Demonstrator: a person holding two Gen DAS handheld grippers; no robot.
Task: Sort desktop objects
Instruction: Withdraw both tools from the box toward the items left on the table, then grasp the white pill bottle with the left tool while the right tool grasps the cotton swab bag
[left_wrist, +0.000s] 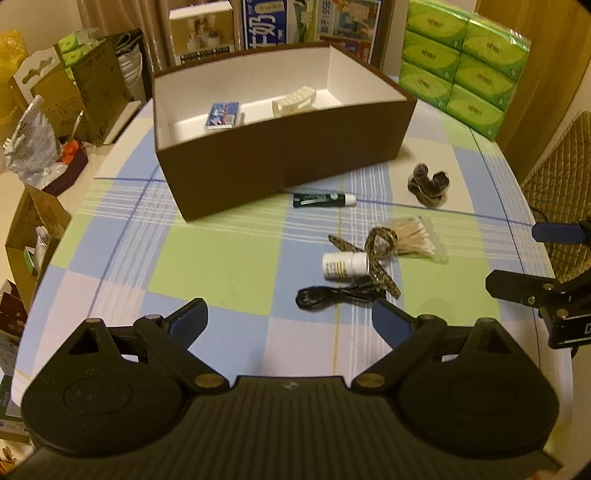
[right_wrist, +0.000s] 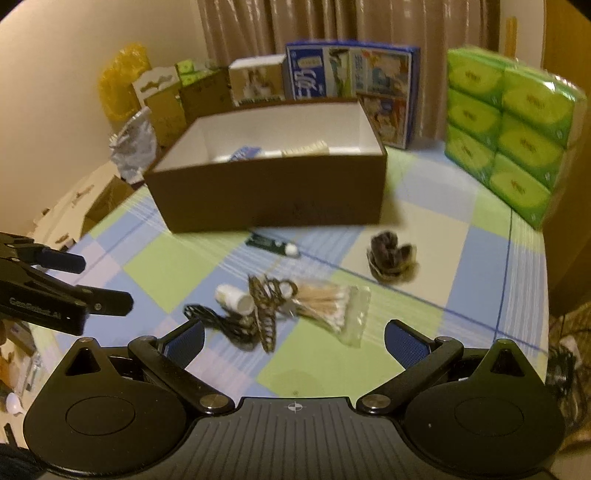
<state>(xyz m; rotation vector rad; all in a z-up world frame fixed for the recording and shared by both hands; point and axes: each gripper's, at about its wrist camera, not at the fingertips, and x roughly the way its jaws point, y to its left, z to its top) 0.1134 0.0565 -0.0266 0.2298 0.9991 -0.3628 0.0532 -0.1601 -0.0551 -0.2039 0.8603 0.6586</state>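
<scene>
Both jaws are spreading wide, empty; the light, rigid pill bottle (left_wrist: 344, 266), lying at 1 o'clock of the left gripper (left_wrist: 290, 321), is begging a mid-body pinch.

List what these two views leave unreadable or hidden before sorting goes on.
- Brown box floor: near wall hides most, right wrist view.
- Blue packet and cream item: blurred, half hidden there.
- Pill bottle label: too small, left wrist view.
- Right gripper: cut off by the edge.

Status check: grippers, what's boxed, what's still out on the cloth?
Left gripper open, empty. Right gripper open, empty. Brown box holds blue packet and white item. Tube, pill bottle, cable, swabs still out; nothing blocking.
</scene>
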